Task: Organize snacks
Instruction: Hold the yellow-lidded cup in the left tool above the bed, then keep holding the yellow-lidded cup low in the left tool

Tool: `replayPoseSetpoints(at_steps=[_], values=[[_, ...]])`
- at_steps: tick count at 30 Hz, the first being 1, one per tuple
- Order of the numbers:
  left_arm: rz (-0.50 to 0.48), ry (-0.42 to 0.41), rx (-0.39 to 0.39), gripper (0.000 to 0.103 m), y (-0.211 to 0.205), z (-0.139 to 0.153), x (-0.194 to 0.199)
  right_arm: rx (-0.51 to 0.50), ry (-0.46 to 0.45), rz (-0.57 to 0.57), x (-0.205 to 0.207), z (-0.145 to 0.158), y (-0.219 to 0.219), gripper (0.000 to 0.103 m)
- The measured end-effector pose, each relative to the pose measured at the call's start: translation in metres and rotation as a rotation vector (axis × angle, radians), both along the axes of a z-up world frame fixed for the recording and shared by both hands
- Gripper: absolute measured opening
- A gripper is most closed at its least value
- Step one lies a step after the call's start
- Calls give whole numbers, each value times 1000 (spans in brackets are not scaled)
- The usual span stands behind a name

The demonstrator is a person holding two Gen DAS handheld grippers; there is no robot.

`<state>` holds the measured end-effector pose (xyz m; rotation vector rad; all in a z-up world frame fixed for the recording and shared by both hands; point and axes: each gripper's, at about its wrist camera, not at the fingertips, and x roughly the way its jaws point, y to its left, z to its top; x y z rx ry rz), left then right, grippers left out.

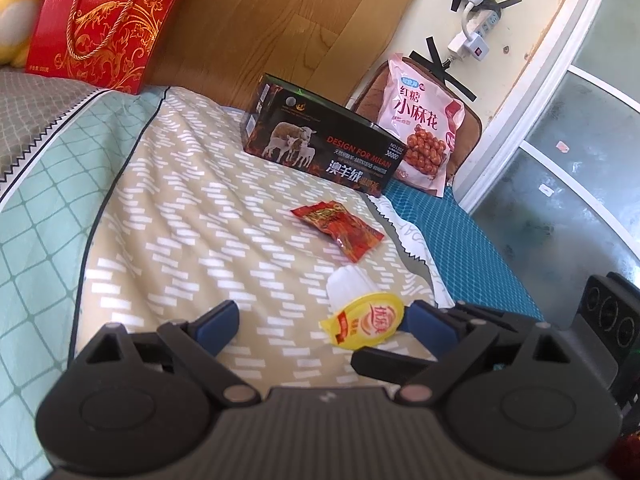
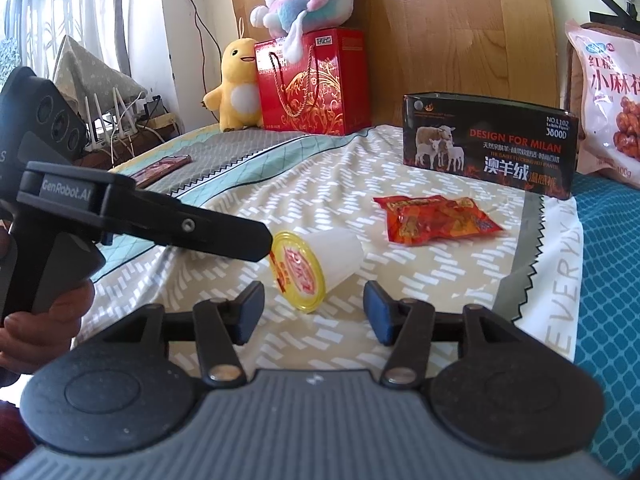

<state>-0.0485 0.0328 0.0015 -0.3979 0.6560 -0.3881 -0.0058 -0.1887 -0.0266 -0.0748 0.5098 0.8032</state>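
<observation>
jelly cup (image 2: pixel 320 266): small white plastic cup with a yellow foil lid, tipped on its side on the bedspread (image 2: pixel 400 280), lid facing the cameras. Sits around 12 o'clock just ahead of the right gripper (image 2: pixel 314 312).
right gripper: fingers about half spread, cup lying just past the tips, pads not on it as far as I can see.
left gripper (image 1: pixel 324 320): fingers wide apart, nothing held. Its right-hand finger (image 1: pixel 428 318) is right up against the lid's edge; can't tell if it actually touches.
red snack packet (image 2: pixel 436 220): flat on the bedspread at about 1 o'clock past the cup, apart from it.
black box (image 2: pixel 492 146): standing open further back, 1 o'clock again, probably where snacks go.
handling guess: cup looks light, thin-walled and a bit squishy, and it'll roll on that soft cover. Foil lid seems easy to dent or puncture.
where to grab: I'd pinch across the ribbed white body, not the lid rim, and go gently.
</observation>
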Motion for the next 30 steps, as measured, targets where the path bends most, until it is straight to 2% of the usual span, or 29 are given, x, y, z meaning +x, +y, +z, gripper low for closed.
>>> replayPoseSetpoints(at_steps=[30], values=[[-4,-13,18,96,-2,-1,-1,3,3,-1,0,0,0,59]])
